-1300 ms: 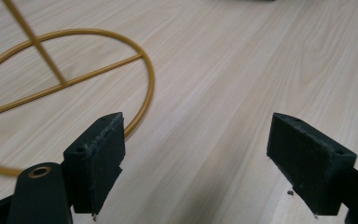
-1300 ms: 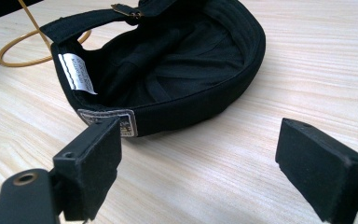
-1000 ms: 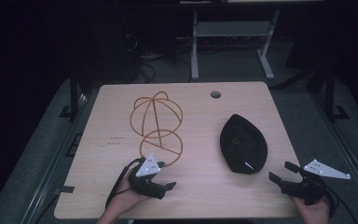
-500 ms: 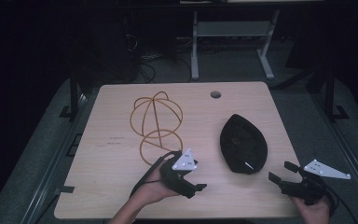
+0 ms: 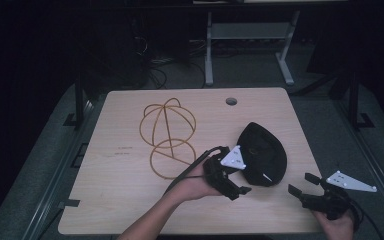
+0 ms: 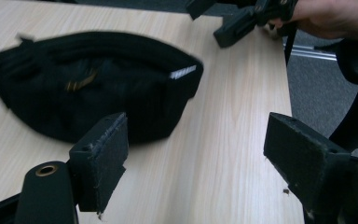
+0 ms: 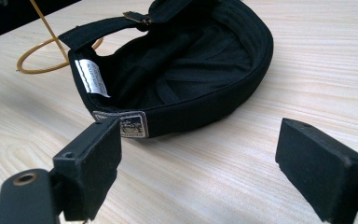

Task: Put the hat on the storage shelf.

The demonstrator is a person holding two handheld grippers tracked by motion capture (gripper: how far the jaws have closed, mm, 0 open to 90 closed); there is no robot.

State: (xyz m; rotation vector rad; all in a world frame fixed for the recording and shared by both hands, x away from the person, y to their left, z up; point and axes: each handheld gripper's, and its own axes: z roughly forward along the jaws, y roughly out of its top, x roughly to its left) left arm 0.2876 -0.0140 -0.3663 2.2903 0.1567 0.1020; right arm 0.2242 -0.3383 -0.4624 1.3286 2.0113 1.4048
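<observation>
High view: the left gripper [image 5: 230,172], fingers wide, has moved from the wire stand [image 5: 168,135] to just beside the black cap [image 5: 262,152] on the surface [image 5: 115,200]; a grasp seems imminent.

Left gripper view: cap [image 6: 93,84] ahead, untouched.

Right gripper view: right gripper [image 7: 200,158], fingers wide, faces the cap [image 7: 182,65].
</observation>
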